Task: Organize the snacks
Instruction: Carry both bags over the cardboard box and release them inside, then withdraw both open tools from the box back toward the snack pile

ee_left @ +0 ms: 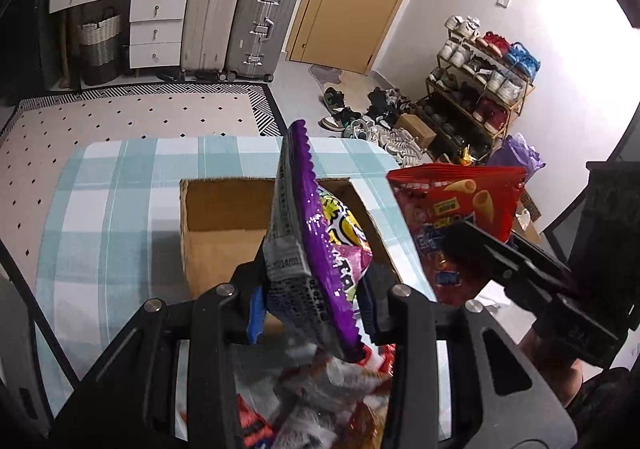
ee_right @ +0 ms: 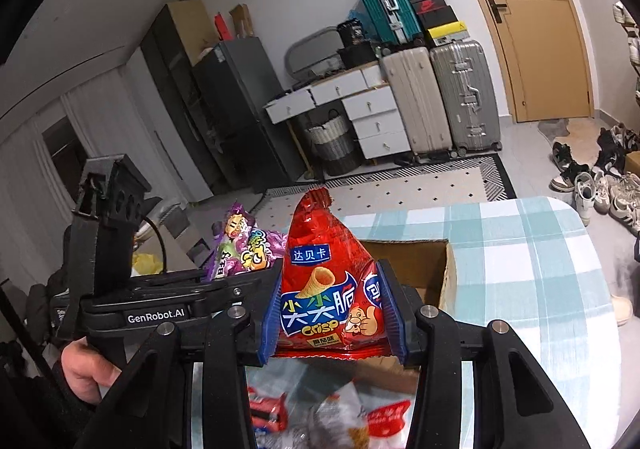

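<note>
My left gripper is shut on a purple snack bag, held edge-on above the near wall of an open cardboard box. My right gripper is shut on a red crisp bag, upright between its blue pads. The same red crisp bag hangs to the right of the box in the left wrist view, with the right gripper clamped on it. In the right wrist view the purple bag shows at the left, and the box lies behind the red bag. The box's floor is hidden.
The box sits on a table with a blue and white checked cloth. A heap of loose snack packets lies below both grippers. Beyond the table are a patterned rug, suitcases, drawers, a shoe rack and scattered shoes.
</note>
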`<action>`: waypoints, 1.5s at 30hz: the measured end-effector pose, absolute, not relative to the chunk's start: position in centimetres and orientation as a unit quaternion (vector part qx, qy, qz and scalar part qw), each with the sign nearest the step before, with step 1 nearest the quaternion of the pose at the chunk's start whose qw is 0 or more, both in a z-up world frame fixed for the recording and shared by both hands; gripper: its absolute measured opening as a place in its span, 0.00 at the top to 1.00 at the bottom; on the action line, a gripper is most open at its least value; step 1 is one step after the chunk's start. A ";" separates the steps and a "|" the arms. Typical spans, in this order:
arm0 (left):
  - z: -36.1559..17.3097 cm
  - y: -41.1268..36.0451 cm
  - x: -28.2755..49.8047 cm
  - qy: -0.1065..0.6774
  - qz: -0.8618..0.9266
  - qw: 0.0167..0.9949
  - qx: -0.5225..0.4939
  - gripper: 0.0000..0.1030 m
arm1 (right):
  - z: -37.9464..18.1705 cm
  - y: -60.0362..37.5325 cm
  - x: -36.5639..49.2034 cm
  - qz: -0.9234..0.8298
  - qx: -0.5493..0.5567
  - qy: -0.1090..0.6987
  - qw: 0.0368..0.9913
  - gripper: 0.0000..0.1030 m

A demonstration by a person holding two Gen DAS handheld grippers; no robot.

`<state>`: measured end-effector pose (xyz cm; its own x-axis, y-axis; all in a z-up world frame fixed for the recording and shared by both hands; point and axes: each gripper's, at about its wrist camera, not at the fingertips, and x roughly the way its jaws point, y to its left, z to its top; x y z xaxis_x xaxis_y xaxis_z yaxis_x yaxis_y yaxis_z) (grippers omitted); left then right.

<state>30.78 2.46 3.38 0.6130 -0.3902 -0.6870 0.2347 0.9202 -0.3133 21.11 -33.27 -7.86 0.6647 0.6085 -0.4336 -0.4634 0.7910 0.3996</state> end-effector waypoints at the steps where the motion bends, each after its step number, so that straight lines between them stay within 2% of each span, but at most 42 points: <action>1: 3.1 2.4 31.6 0.406 -0.172 0.893 -0.094 0.67 | -8.1 -33.1 21.8 0.295 0.130 0.285 0.903 0.58; 11: -1.2 1.4 37.0 0.439 -0.162 0.880 -0.082 0.67 | -12.2 -31.5 26.7 0.269 0.113 0.322 0.901 0.58; 23: -6.3 1.6 39.9 0.480 -0.148 0.861 -0.084 0.65 | -15.3 -30.9 29.1 0.261 0.100 0.345 0.896 0.55; 24: -6.7 1.8 40.1 0.487 -0.143 0.857 -0.088 0.62 | -15.4 -30.9 29.2 0.262 0.100 0.346 0.895 0.53; 27: -7.2 2.5 40.1 0.492 -0.132 0.856 -0.089 0.41 | -15.2 -31.0 29.0 0.259 0.099 0.335 0.900 0.48; 28: -7.0 2.7 39.8 0.486 -0.133 0.859 -0.089 0.38 | -15.1 -31.1 28.9 0.258 0.099 0.334 0.901 0.46; 33: -5.5 2.8 38.4 0.466 -0.128 0.872 -0.076 0.31 | -14.4 -31.9 28.2 0.254 0.106 0.325 0.905 0.45; 41: -2.3 2.7 34.8 0.447 -0.119 0.885 -0.062 0.29 | -12.4 -33.5 25.6 0.244 0.115 0.308 0.912 0.39; 45: -0.7 2.8 32.6 0.436 -0.116 0.890 -0.058 0.24 | -11.1 -34.0 23.9 0.243 0.114 0.295 0.917 0.37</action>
